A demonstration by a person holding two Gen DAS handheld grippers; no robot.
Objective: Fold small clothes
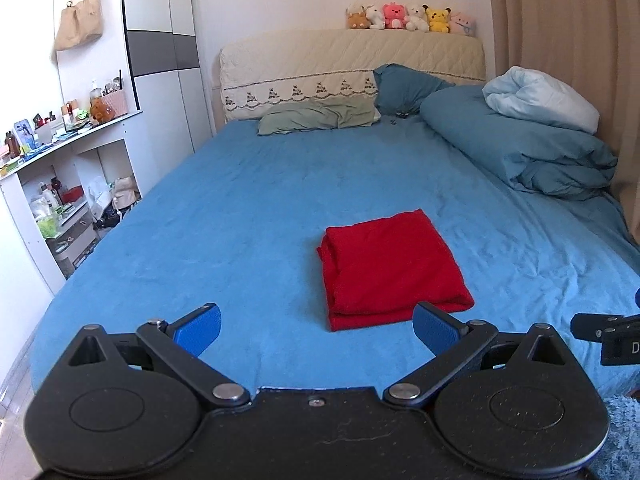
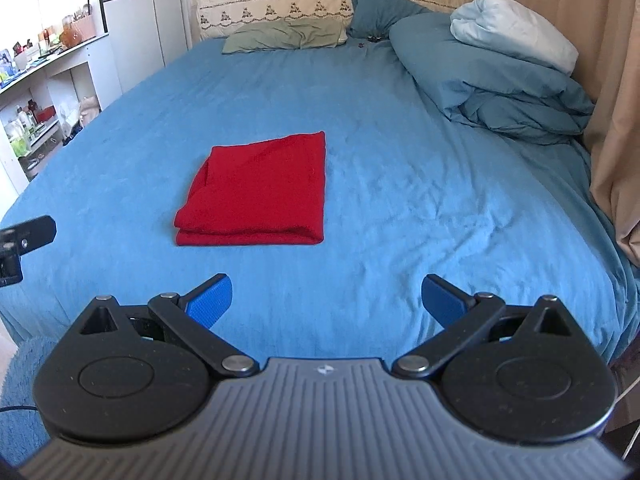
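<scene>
A red garment lies folded into a flat rectangle on the blue bed sheet. It also shows in the right wrist view, ahead and to the left. My left gripper is open and empty, held above the near edge of the bed, just short of the garment. My right gripper is open and empty, near the bed's front edge, to the right of the garment. Part of the right gripper shows at the left wrist view's right edge.
A rolled blue duvet with a white pillow lies at the back right. Pillows rest against the headboard. Cluttered white shelves stand left of the bed. A curtain hangs on the right.
</scene>
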